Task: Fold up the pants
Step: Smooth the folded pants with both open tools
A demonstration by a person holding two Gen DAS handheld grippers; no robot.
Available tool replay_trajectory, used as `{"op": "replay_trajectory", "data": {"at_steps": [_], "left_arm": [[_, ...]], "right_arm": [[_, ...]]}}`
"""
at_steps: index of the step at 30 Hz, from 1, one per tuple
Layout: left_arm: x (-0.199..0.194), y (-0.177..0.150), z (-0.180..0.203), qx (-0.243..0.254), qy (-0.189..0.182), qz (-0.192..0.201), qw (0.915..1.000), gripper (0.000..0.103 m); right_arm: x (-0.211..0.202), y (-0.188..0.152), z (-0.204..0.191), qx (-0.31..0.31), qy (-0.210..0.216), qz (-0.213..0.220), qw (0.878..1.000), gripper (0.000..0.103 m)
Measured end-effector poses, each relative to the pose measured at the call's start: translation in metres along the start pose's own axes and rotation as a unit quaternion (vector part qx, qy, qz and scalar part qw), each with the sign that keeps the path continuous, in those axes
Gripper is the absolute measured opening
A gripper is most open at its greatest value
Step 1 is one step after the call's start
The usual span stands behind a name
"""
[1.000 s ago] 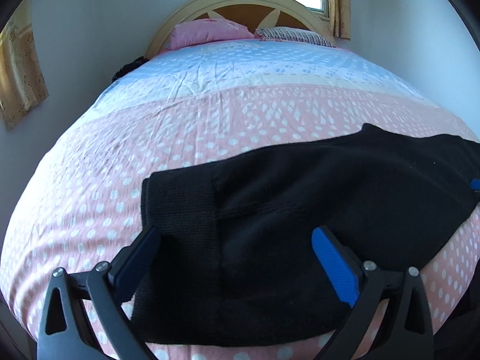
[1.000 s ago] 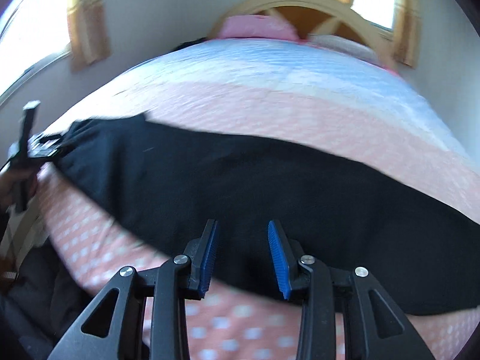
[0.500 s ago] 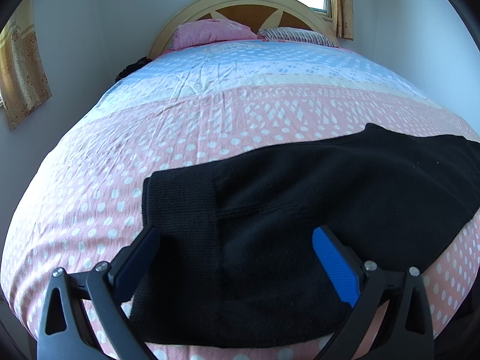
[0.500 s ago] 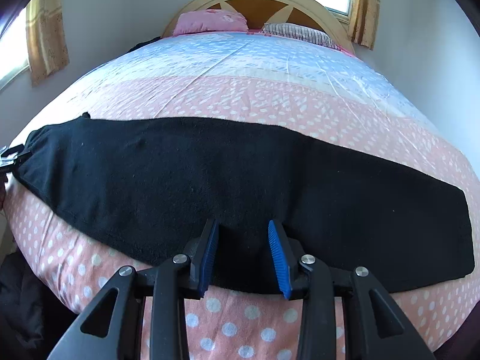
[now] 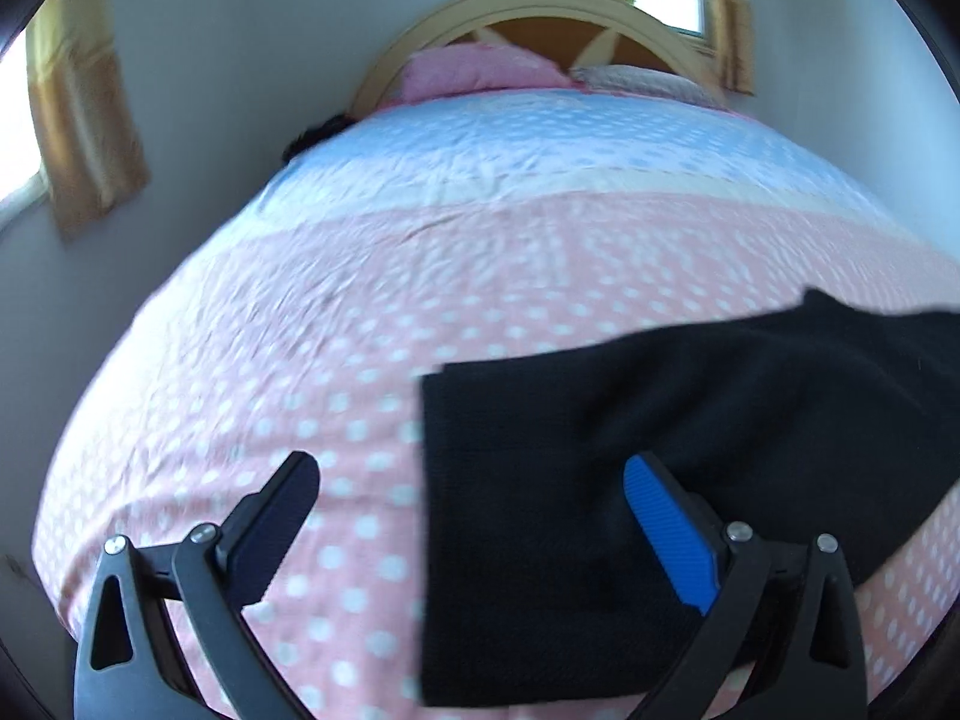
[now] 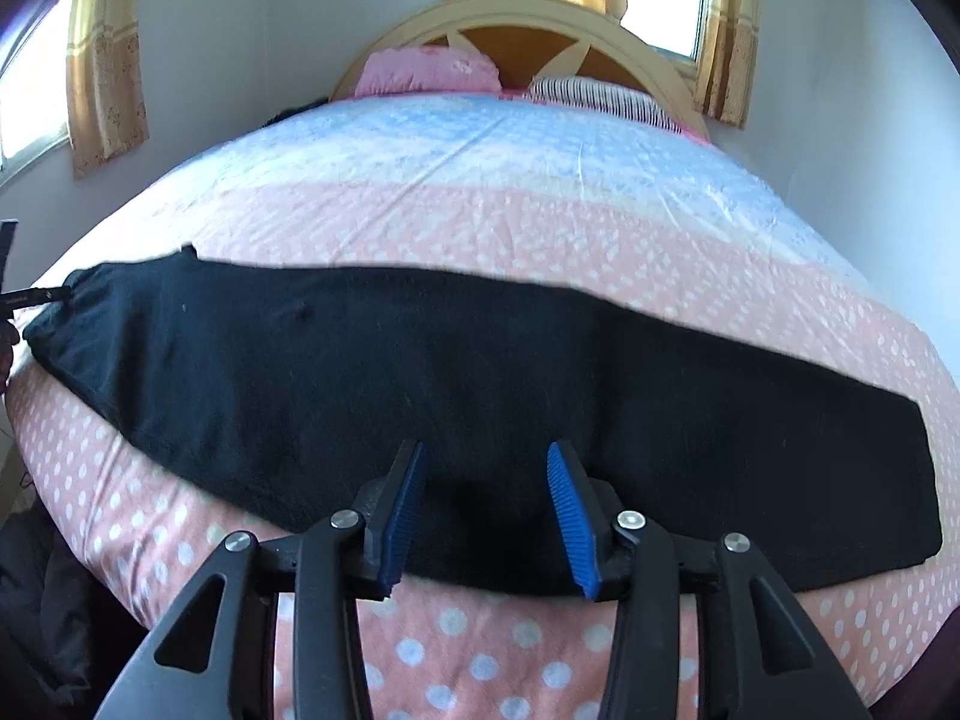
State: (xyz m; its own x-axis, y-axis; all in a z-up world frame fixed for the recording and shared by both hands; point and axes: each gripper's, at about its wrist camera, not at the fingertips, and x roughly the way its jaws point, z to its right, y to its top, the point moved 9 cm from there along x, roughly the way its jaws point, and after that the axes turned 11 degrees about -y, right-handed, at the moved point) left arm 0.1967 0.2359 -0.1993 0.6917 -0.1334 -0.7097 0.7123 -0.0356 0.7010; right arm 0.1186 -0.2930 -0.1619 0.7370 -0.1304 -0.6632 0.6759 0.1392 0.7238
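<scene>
A pair of black pants is laid flat in one long band across the foot end of a bed, close to the near edge and reaching almost from the left side to the right side. The fabric looks soft, matte and slightly fuzzy — a knit or fleece — with a ribbed band at its left end. Beneath it lies a pink sheet with white dots, turning pale blue toward the curved wooden headboard, where a pink pillow and a striped pillow rest.

The right gripper is held over the near hem at about mid-length. Its blue ribbed pads have just been spreading, and only cloth lying below is seen between them; nothing is pinched. The left gripper is spread wide at the ribbed end, one finger over bare sheet, the other over the fabric, and nothing is held. This view is blurred.

The step in hand is judged to be taking hold for a fold. It is best done by gripping all layers at the left end's edge, lifting just clear, and carrying that end level toward the right end so that hems and edges meet squarely, without the soft cloth being dragged or bunched.
</scene>
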Motion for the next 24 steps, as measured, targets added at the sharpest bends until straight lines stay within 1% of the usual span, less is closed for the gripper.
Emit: {"op": "replay_trajectory", "data": {"at_steps": [1, 2, 3, 4, 5, 6, 7, 9, 10, 11, 12, 13, 14, 16, 17, 19, 21, 22, 24], "left_arm": [[0.003, 0.001, -0.007, -0.018, -0.014, -0.003, 0.9997, 0.103], [0.008, 0.002, -0.010, -0.039, -0.043, -0.008, 0.9983, 0.103], [0.015, 0.000, -0.011, -0.059, -0.071, -0.019, 0.9955, 0.101], [0.022, -0.001, -0.011, -0.083, -0.099, -0.030, 0.9911, 0.100], [0.026, 0.000, -0.011, -0.093, -0.111, -0.030, 0.9890, 0.100], [0.028, 0.002, -0.007, -0.086, -0.113, -0.030, 0.9894, 0.098], [0.030, 0.003, -0.003, -0.075, -0.113, -0.034, 0.9901, 0.095], [0.029, 0.005, 0.017, -0.054, -0.124, -0.038, 0.9900, 0.056], [0.028, 0.005, 0.019, -0.049, -0.117, -0.040, 0.9911, 0.048], [0.026, 0.005, 0.023, -0.043, -0.124, -0.044, 0.9903, 0.030], [0.023, 0.007, 0.023, -0.045, -0.130, -0.041, 0.9897, 0.023], [0.019, 0.010, 0.019, -0.054, -0.120, -0.034, 0.9907, 0.023], [0.013, 0.015, 0.012, -0.067, -0.115, -0.024, 0.9908, 0.023], [0.005, 0.019, -0.006, -0.089, -0.128, -0.013, 0.9877, 0.024], [0.007, 0.018, -0.012, -0.095, -0.127, -0.020, 0.9871, 0.024], [0.014, 0.012, -0.024, -0.099, -0.116, -0.035, 0.9877, 0.024], [0.022, 0.006, -0.026, -0.114, -0.132, -0.046, 0.9836, 0.029], [0.026, 0.006, -0.023, -0.106, -0.135, -0.049, 0.9840, 0.031], [0.022, 0.008, -0.016, -0.082, -0.121, -0.048, 0.9881, 0.044]], "right_arm": [[-0.002, 0.002, -0.001, 0.003, 0.002, 0.004, 1.000, 0.045], [-0.003, 0.004, -0.004, 0.004, 0.005, 0.009, 1.000, 0.046], [-0.004, 0.005, -0.007, 0.002, 0.006, 0.011, 1.000, 0.048], [-0.003, 0.005, -0.010, -0.002, 0.007, 0.011, 1.000, 0.051], [-0.003, 0.004, -0.013, -0.007, 0.006, 0.011, 1.000, 0.052], [-0.002, 0.003, -0.016, -0.010, 0.006, 0.011, 1.000, 0.052], [-0.002, 0.003, -0.018, -0.012, 0.006, 0.011, 1.000, 0.052], [-0.004, 0.003, -0.021, -0.016, 0.009, 0.013, 1.000, 0.052], [-0.005, 0.004, -0.022, -0.017, 0.012, 0.015, 1.000, 0.052], [-0.007, 0.004, -0.024, -0.018, 0.013, 0.017, 1.000, 0.052], [-0.007, 0.005, -0.025, -0.020, 0.016, 0.019, 0.999, 0.052], [-0.007, 0.004, -0.027, -0.024, 0.019, 0.018, 0.999, 0.053], [-0.002, 0.002, -0.030, -0.031, 0.019, 0.009, 0.999, 0.058], [0.012, -0.009, -0.034, -0.047, 0.014, -0.021, 0.999, 0.063], [0.011, -0.008, -0.034, -0.043, 0.013, -0.011, 0.999, 0.064], [0.007, -0.005, -0.034, -0.039, 0.015, -0.010, 0.999, 0.064], [-0.004, 0.001, -0.039, -0.041, 0.028, 0.008, 0.999, 0.064], [-0.011, 0.005, -0.044, -0.045, 0.034, 0.019, 0.998, 0.064], [-0.020, 0.008, -0.060, -0.066, 0.050, 0.034, 0.996, 0.064]]}}
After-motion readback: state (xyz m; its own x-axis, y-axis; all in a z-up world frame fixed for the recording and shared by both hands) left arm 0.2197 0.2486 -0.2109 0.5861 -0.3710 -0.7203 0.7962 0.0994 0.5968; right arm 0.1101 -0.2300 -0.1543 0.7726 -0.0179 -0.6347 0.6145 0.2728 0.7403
